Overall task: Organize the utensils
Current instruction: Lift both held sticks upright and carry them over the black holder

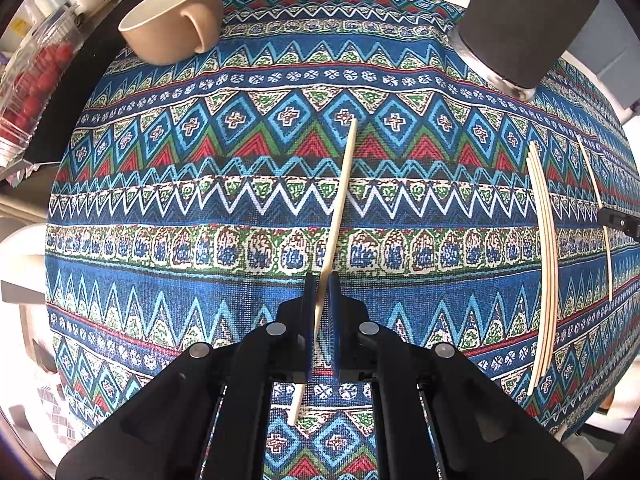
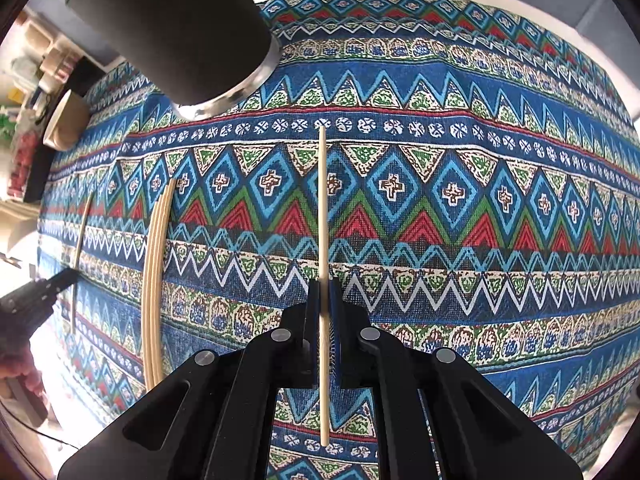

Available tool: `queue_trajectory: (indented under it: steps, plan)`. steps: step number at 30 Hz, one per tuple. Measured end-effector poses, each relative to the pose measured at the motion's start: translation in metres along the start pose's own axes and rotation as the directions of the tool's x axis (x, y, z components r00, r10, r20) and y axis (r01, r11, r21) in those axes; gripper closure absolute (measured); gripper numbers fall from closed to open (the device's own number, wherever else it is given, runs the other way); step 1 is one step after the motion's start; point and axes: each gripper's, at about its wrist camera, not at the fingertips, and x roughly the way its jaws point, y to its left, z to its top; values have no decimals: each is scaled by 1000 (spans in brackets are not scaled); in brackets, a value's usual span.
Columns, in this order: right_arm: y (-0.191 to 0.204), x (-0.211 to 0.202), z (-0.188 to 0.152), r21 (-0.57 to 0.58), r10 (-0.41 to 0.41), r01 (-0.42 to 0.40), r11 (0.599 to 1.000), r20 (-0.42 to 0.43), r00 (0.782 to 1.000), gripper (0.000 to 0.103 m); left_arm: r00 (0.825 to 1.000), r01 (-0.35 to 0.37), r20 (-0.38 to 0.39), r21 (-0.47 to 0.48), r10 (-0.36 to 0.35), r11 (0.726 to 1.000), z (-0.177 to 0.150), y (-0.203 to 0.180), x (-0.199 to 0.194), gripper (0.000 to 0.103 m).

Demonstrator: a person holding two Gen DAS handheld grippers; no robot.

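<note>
1. A patterned tablecloth (image 1: 160,208) in blue, red, green and cream is seen spread over the table, and everything named here stands or lies on it.
2. The left gripper (image 1: 322,280) is pointed steeply down at the cloth, and its jaws are clenched on a single pale chopstick (image 1: 340,200). The stick is pinched near its lower third; its long end is seen reaching away over the cloth, and a short end shows below the jaws.
3. The right gripper (image 2: 325,284) is likewise pointed steeply down, and another chopstick (image 2: 322,200) is clamped between its jaws. This stick is held almost straight along the line of the fingers, with a short end showing behind them.
4. A bundle of chopsticks (image 1: 544,264) is laid flat on the cloth between the two grippers, the sticks side by side and touching. In the left wrist view it is found toward the right edge of the table; in the right wrist view the same bundle (image 2: 158,280) is found toward the left edge.
5. A dark cup (image 2: 176,28) with a shiny metal base is stood upright toward the far edge of the table, beyond the bundle and apart from it.
6. A beige mug (image 1: 172,20) is stood near the far left corner, well apart from the dark cup.
7. A clear box of red fruit (image 1: 32,88) is seen beyond the left edge of the cloth.
</note>
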Motion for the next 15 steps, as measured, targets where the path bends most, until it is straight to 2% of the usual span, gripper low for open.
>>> queue_trajectory:
  steps: [3, 8, 15]
  plan:
    - [-19, -4, -2, 53, 49, -49, 997, -10, 999, 99, 1000, 26, -7, -8, -26, 1000, 1, 9, 0, 98]
    - [-49, -18, -20, 95, 59, -60, 994, 9, 998, 99, 998, 58, -28, -34, -58, 998, 1, 23, -2, 99]
    - [-74, -46, -7, 136, 61, -70, 988, 73, 995, 98, 997, 82, -2, -38, -82, 996, 7, 39, -24, 99]
